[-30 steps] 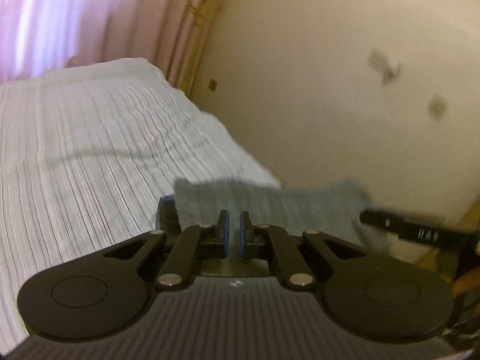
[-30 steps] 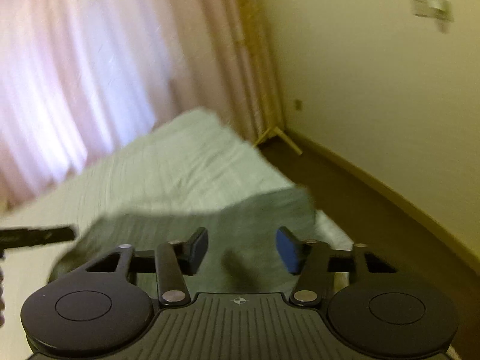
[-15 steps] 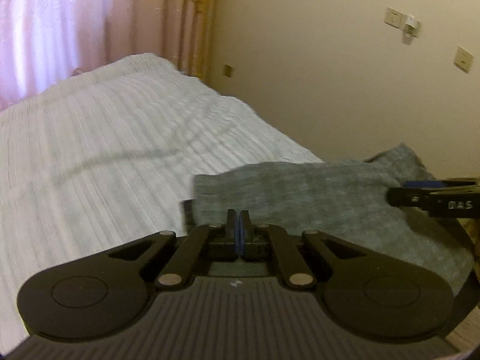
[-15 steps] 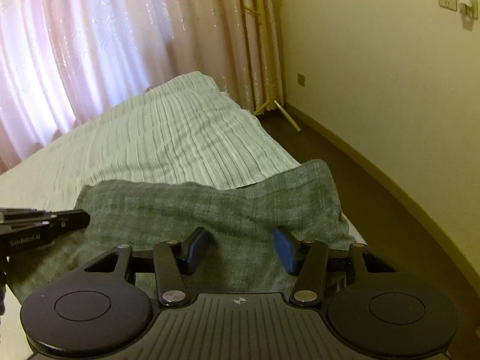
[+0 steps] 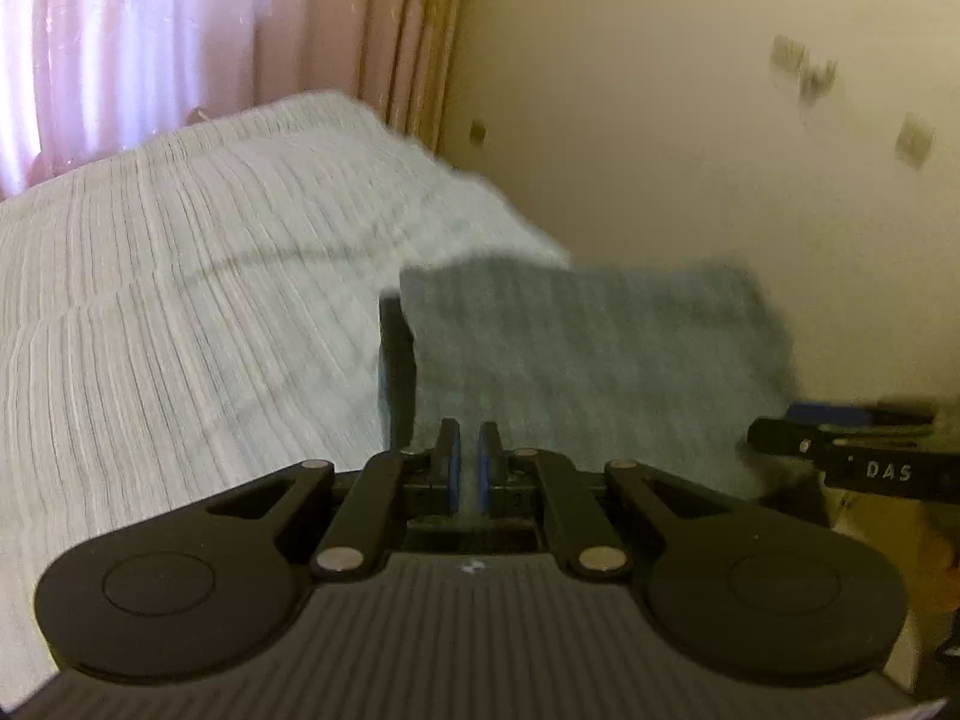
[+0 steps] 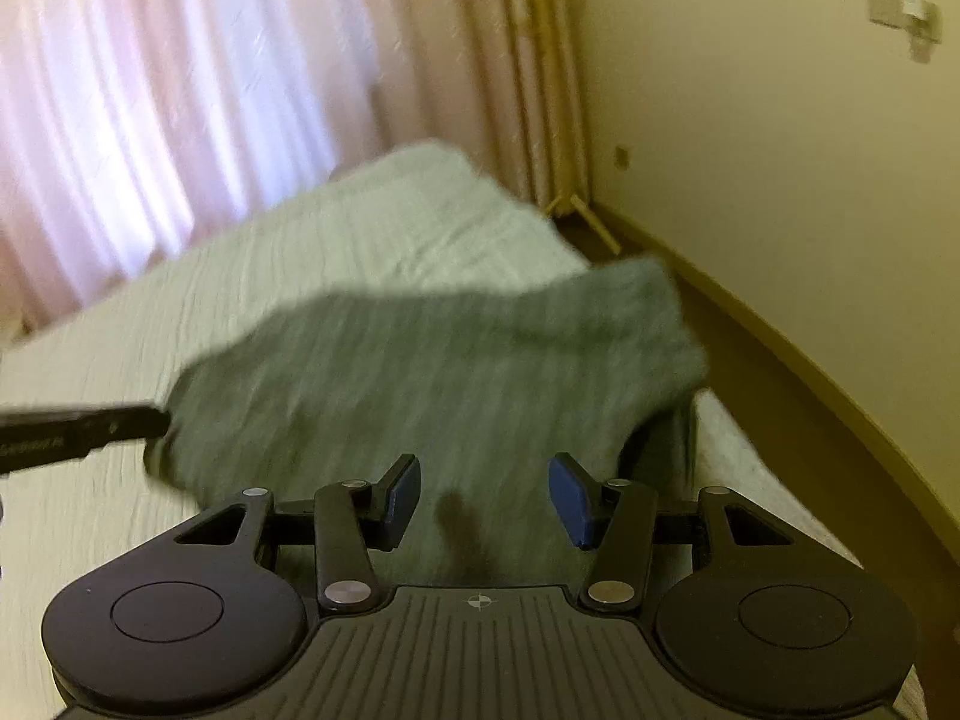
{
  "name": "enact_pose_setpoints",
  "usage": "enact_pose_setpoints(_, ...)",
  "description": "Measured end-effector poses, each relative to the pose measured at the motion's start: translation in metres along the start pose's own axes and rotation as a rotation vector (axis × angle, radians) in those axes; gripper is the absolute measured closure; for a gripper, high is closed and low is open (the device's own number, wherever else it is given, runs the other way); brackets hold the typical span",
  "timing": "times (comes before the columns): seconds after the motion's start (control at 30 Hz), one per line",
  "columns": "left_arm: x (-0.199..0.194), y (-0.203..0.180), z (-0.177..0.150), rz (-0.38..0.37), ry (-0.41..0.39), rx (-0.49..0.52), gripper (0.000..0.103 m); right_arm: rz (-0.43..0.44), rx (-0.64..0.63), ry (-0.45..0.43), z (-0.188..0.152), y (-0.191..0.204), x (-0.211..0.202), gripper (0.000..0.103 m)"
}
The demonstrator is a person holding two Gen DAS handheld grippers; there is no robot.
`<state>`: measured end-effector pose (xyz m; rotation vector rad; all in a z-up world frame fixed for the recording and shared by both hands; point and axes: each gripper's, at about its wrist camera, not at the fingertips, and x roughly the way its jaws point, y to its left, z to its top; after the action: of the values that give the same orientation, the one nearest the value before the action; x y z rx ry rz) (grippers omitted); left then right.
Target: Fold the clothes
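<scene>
At the near edge of the bed, by the corner that meets the cream wall, a grey-green knitted garment is lifted off the striped bedspread and spread between the two tools. Both views are smeared by motion, so the garment's shape reads only roughly: a broad panel with one straight top edge, and a darker flap hanging down at its left corner in the left wrist view.

The left gripper has its blue-padded fingers drawn almost together, only a thin slit showing between them. The cloth's lower edge runs right down to the tips and seems to be pinched there, though the blur leaves that less than certain. Holding a corner this way would keep the panel taut, so a fold line can be set.

The right gripper has its fingers spread wide, with the garment lying across the gap and nothing clamped. That suits a hand about to take a fresh hold or one that has just let go; the frames fit either. Its black body also shows at the right edge of the left view.

Pink curtains hang behind the bed.
</scene>
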<state>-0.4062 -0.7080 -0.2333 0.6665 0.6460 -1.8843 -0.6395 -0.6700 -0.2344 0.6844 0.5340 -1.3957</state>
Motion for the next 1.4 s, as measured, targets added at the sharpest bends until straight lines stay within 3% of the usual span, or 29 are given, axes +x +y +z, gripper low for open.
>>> enact_pose_setpoints(0.13,-0.005,0.001,0.009,0.058,-0.007,-0.029,0.1,-0.014,-0.003,0.0,0.003,0.007,-0.001,0.051)
enact_pose_setpoints(0.23,-0.016,0.003,0.015,0.053,-0.019,-0.037,0.1,0.008,-0.007,-0.033,0.002,0.008,-0.019,0.051)
enact_pose_setpoints(0.3,-0.011,0.002,0.015,0.044,0.026,-0.018,0.096,-0.003,-0.017,-0.004,-0.001,0.011,-0.016,0.051)
enact_pose_setpoints(0.4,0.001,0.002,0.015,0.105,0.127,-0.025,0.096,-0.032,0.009,0.076,-0.009,0.011,0.003,0.051)
enact_pose_setpoints(0.63,-0.049,-0.019,0.026,0.188,0.109,-0.012,0.093,-0.002,0.082,0.093,-0.001,0.018,-0.027,0.051)
enact_pose_setpoints(0.7,-0.065,-0.026,0.025,0.209,0.114,-0.012,0.088,-0.012,0.097,0.112,-0.002,0.021,-0.036,0.042)
enact_pose_setpoints(0.73,-0.074,-0.03,0.024,0.219,0.117,-0.012,0.086,-0.018,0.104,0.12,-0.003,0.022,-0.041,0.022)
enact_pose_setpoints(0.77,-0.082,-0.033,0.024,0.23,0.119,-0.012,0.085,-0.022,0.106,0.115,-0.004,0.024,-0.047,0.015)
enact_pose_setpoints(1.23,-0.184,-0.055,-0.01,0.246,0.118,0.0,0.071,-0.057,0.134,0.106,-0.032,0.061,-0.141,0.014)
enact_pose_setpoints(1.3,-0.195,-0.057,-0.014,0.243,0.112,0.003,0.066,-0.063,0.139,0.099,-0.035,0.065,-0.153,0.01)
enact_pose_setpoints(1.33,-0.199,-0.057,-0.017,0.239,0.108,0.006,0.066,-0.067,0.145,0.095,-0.037,0.067,-0.159,0.003)
enact_pose_setpoints(1.4,-0.208,-0.06,-0.02,0.23,0.101,0.014,0.066,-0.07,0.152,0.081,-0.04,0.07,-0.17,0.002)
